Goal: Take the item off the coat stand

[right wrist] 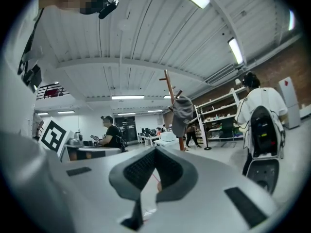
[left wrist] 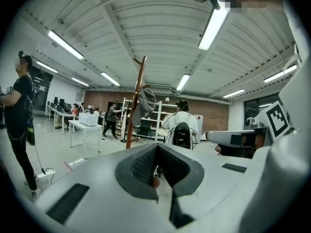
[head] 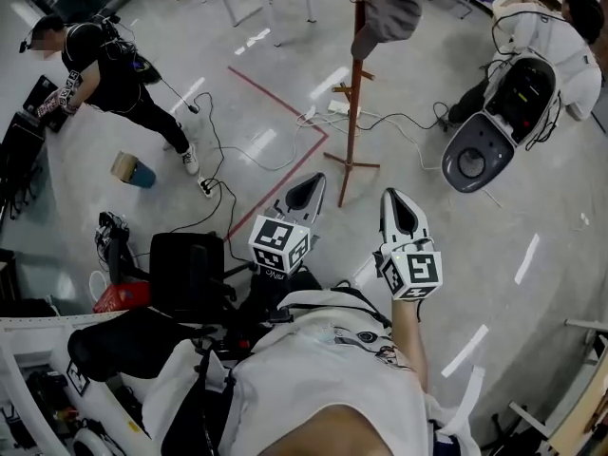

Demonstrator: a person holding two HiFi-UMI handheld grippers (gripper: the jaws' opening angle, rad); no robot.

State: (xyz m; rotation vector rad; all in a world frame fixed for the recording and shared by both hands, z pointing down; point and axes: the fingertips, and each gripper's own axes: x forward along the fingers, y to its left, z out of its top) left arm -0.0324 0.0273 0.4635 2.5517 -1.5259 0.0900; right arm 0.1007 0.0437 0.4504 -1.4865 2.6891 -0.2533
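1. Head view: A pale polished floor (head: 532, 198) marked with red tape (head: 280, 104) spreads through an open workshop, with cables (head: 220, 145) trailing across it. The wooden coat stand (head: 353, 112) rises just beyond the tape's corner. The grey item (head: 389, 8) hangs near its top, well apart from both tools. The left tongs (head: 306, 195) and right tongs (head: 399, 213) are held out side by side above the floor, both clenched and empty. A person in black (head: 104, 65) bends over dark equipment at far left. A person in white (head: 546, 31) crouches behind a white pod-shaped machine (head: 484, 141). A small teal tub (head: 142, 175) lies on the floor with something tan at one end; what it holds cannot be told.

2. Left gripper view: A ribbed white ceiling (left wrist: 146, 28) with strip lights (left wrist: 214, 25) covers the hall. The coat stand is in the middle distance, the grey item draped at peg height. A white desk (left wrist: 87, 125) carrying a pale box stands to its left. Open shelving (left wrist: 158, 113) and a brick wall (left wrist: 218, 118) close off the back; the shelf contents are too small to tell. The left tongs' padded jaws meet at their tips with nothing between them.

3. Right gripper view: The stand rises right of centre with the item hanging from a peg and shelving to its right. The person in white and the machine fill the right edge, and the person in black stands at left. The right tongs are pressed together and empty.
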